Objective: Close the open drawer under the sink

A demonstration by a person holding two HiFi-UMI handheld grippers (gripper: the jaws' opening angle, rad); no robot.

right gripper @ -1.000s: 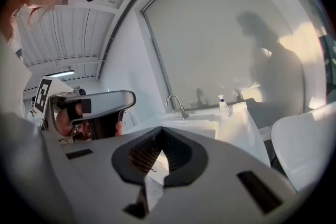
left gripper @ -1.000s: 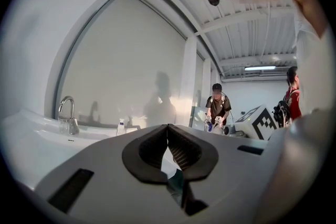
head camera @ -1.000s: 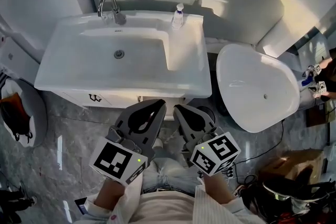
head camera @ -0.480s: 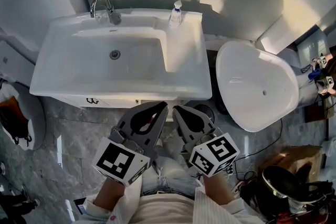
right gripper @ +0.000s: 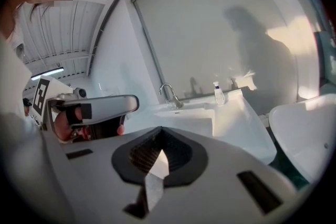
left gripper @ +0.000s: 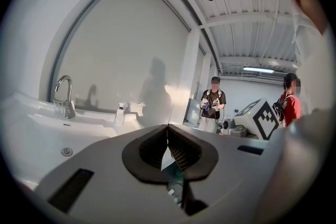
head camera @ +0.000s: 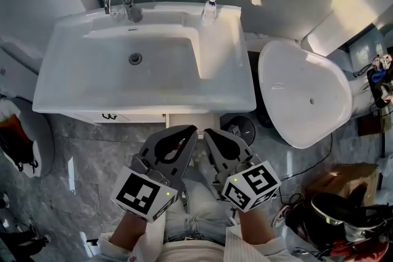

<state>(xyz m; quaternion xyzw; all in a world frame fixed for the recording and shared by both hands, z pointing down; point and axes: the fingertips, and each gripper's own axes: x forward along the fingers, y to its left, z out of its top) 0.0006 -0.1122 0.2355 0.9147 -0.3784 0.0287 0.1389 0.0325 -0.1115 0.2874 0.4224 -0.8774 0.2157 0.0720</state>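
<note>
One glossy white rectangular sink (head camera: pixel 144 52) carries one curved chrome tap (head camera: pixel 120 0). The drawer (head camera: pixel 190 119) shows as a flat white strip under its front edge. Two grey grippers, the left gripper (head camera: pixel 190 130) and right gripper (head camera: pixel 208 132), hover just before it, ribbed black pads (left gripper: pixel 184 152) pinched together and empty.

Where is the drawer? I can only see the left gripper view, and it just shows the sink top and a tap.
Observer: The head view shows it. The drawer pokes out a little under the sink's front edge, just ahead of the left gripper.
Operator: What is my other gripper doing?
Observer: The right gripper is shut with nothing in it. It sits beside the left one, pointing at the same drawer.
Operator: Is anything next to the sink?
Observer: Yes, a toilet with its lid down stands on the person's right.
</note>
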